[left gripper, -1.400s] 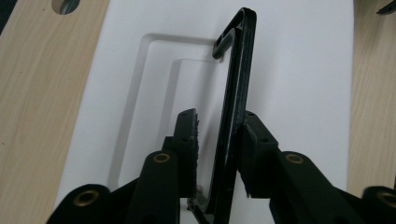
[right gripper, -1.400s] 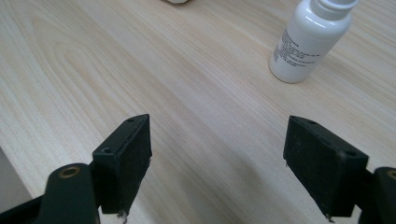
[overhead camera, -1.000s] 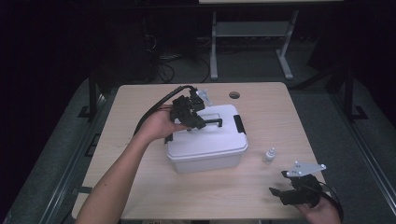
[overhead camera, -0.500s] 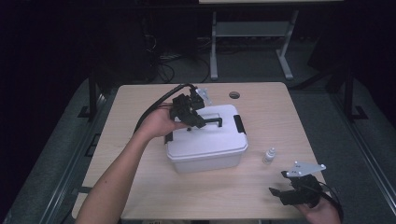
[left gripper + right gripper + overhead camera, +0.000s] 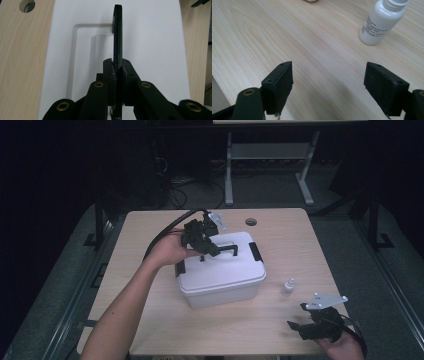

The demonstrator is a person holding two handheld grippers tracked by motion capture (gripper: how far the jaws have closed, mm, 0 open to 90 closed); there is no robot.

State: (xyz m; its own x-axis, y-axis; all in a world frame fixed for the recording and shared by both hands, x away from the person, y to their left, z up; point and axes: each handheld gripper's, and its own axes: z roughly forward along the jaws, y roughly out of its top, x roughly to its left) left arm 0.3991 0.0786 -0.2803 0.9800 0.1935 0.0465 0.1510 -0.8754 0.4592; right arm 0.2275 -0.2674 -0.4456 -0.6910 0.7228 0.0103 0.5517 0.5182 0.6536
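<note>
**Left tool pinching box handle, right tool idle & wide**

High view: white lidded box (image 5: 220, 270) sits mid table (image 5: 150, 227), black latch on its right end. Left tool (image 5: 212, 250) is over the lid, held by the left hand (image 5: 170, 251), forearm coming in from bottom left, cable trailing back toward the table's far-left side. Small white bottle (image 5: 287, 286) stands upright on the table just right of the box, apart from it. Right tool (image 5: 300, 322) is at the near-right corner in the right hand (image 5: 342, 347), grey three-cornered plate on top, well apart from the box. Round hole (image 5: 251, 222) in the table top beyond the box.

Left gripper view adds what the high view can't resolve: jaws are narrow, clamped onto the black handle (image 5: 117, 35), which stands up on edge out of its recess (image 5: 82, 57) in the white lid (image 5: 155, 50). Table wood on both sides of the lid, round hole at top left.

Right gripper view: jaws spread wide w/ nothing between, bare wood under them. Bottle at upper right, beyond the right jaw, not touching; label text too small to read. Whether the jaw tips touch the table, can't tell.
</note>
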